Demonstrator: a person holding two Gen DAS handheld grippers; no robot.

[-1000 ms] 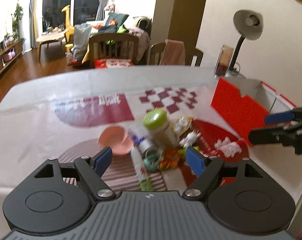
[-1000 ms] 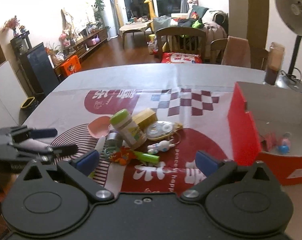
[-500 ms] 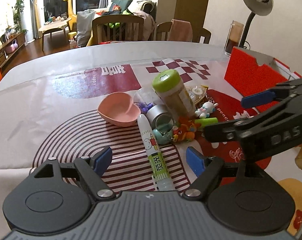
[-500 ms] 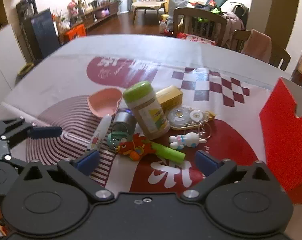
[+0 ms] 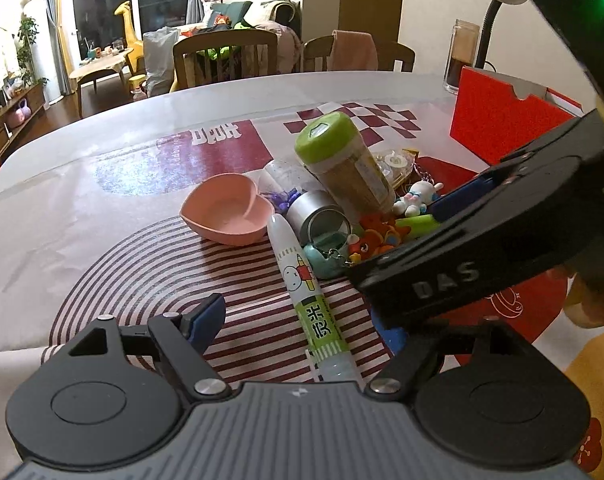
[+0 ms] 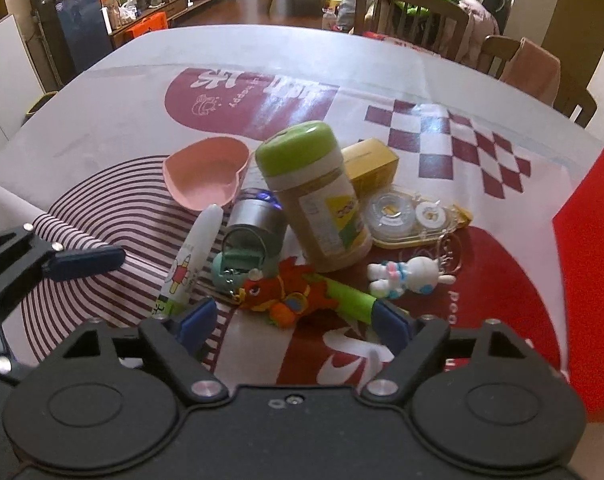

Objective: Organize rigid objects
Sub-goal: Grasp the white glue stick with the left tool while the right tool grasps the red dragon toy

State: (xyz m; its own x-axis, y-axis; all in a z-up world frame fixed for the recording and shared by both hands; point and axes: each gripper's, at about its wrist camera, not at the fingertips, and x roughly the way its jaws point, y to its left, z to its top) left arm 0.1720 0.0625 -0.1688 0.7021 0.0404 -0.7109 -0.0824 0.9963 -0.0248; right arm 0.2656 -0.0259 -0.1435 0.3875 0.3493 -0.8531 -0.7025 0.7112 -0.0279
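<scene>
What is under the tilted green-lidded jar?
The green-lidded jar leans on a silver tin, with a yellow box behind. Whatever sits beneath its base is hidden.

On the bench (image 6: 102, 92) there is one pink heart-shaped bowl (image 6: 206, 174), one jar with a green lid (image 6: 315, 196), one metal tin (image 6: 256, 224), one yellow box (image 6: 369, 166), one correction tape (image 6: 411, 216), one white marker (image 6: 192, 260), three small toy keychains and one red box (image 5: 501, 116).

Tablecloth (image 6: 102, 92) is glossy plastic sheeting, super reflective. The little tin (image 6: 258, 216) looks like brushed metal, heart-shaped dish (image 6: 206, 176) is matt pink plastic, and the red box (image 5: 497, 120) is matt cardboard.
</scene>
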